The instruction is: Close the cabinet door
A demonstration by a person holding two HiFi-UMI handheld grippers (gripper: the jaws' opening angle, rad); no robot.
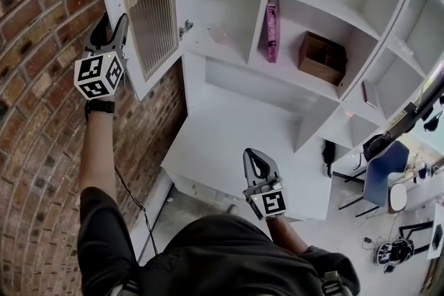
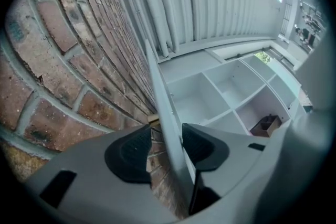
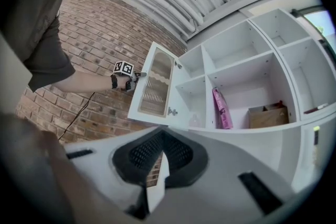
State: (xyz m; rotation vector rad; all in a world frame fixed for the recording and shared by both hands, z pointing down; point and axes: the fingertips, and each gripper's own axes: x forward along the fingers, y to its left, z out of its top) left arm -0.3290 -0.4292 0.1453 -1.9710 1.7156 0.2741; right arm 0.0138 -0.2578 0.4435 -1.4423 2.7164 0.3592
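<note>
The white cabinet (image 1: 236,114) has its glass-panelled door (image 1: 149,10) swung out to the left, against the brick wall. My left gripper (image 1: 113,19) is raised at the door's outer edge. In the left gripper view that door edge (image 2: 163,113) runs between the jaws of the left gripper (image 2: 167,139). The right pad (image 2: 202,147) lies against it, while a gap with brick showing separates the left pad (image 2: 131,152) from it. My right gripper (image 1: 253,152) hangs low in front of the cabinet base, shut and empty. The right gripper view shows the door (image 3: 155,84) with the left gripper (image 3: 134,78) at its edge.
The brick wall (image 1: 35,80) stands close behind the open door. On the shelves are a pink book (image 1: 271,31) and a brown wooden box (image 1: 322,57). A small latch (image 1: 185,28) sits on the door's inner side. At the right stands a blue chair (image 1: 385,166).
</note>
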